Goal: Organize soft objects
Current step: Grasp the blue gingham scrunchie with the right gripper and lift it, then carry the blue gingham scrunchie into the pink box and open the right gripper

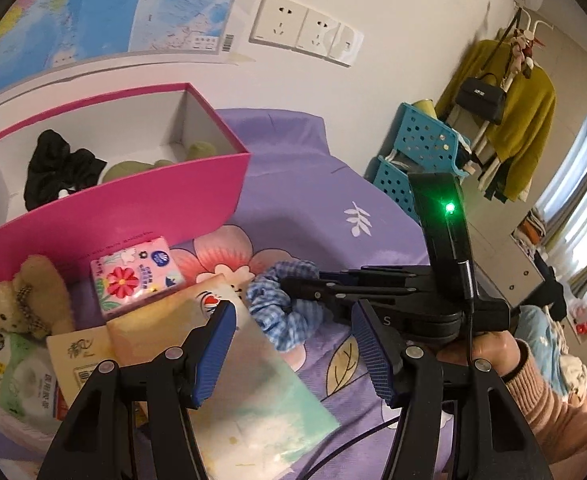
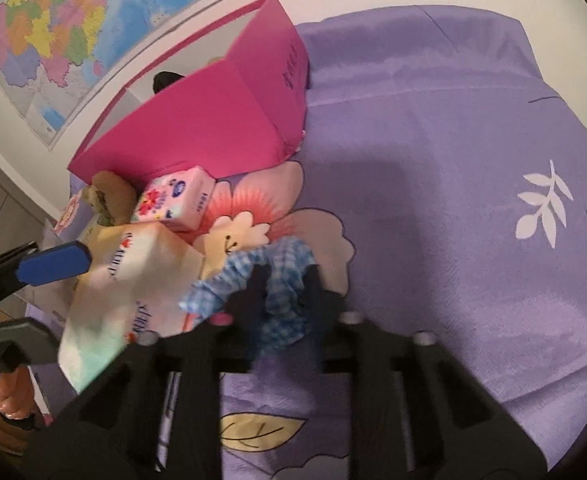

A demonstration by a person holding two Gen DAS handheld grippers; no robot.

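Right tool [image 2: 283, 276] pinching crumpled blue scrunchie [image 2: 281, 308]

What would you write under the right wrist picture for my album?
Right claw pinching a blue checked scrunchie on the purple bedspread, near a pink box.

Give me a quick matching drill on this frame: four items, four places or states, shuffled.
Items:
1. black scrunchie
2. blue checked scrunchie
3. teddy bear
4. flowered tissue pack

Places/states:
A. between the right gripper's fingers
B. inside the pink box
C. on the bedspread against the box's front wall
D. on top of a green-and-white pack, left of the box front

Pairs: 1-B, 2-A, 3-D, 4-C
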